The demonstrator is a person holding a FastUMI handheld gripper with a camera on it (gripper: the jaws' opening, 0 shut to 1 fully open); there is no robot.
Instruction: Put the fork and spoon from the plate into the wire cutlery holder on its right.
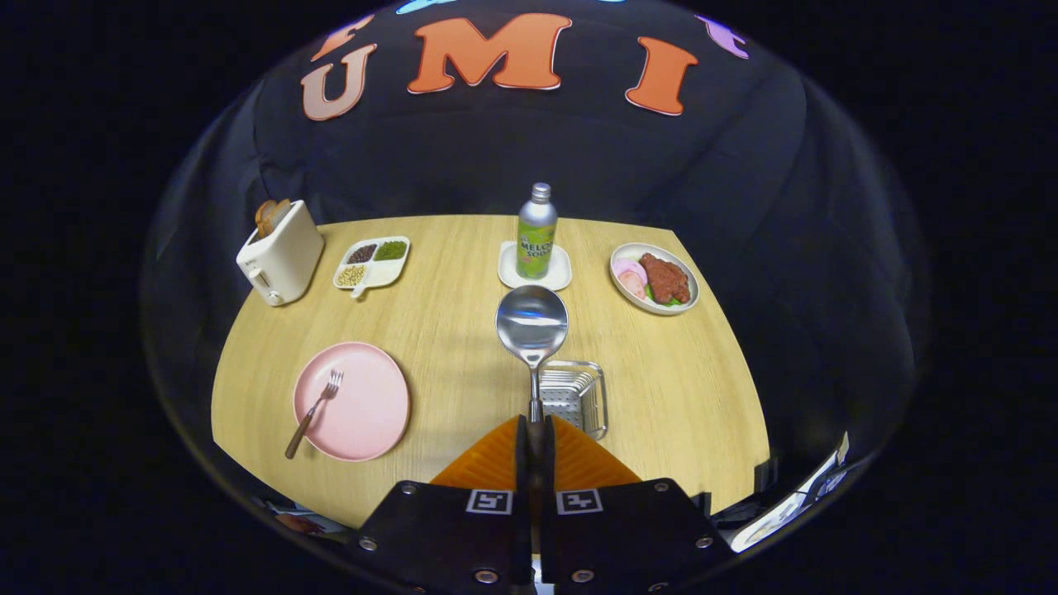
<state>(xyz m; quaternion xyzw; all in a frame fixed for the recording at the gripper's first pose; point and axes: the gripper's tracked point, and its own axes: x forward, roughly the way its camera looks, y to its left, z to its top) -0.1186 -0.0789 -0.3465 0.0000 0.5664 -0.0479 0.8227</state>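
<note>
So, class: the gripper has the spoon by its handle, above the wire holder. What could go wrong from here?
1. The gripper pinches only the thin handle of the spoon; the heavy bowl could swing or slip.
2. The cutlery holder is small, so a drop may miss it.
3. The fork lies flat on the pink plate, likely awkward to pinch.

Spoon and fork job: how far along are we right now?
Nothing is in the wire cutlery holder yet as far as the view shows. In hand: the hand-held gripper is shut on the spoon handle, its bowl raised above the table, just over the holder. Left: drop the spoon in, then fetch the fork, which lies on the pink plate.
</note>
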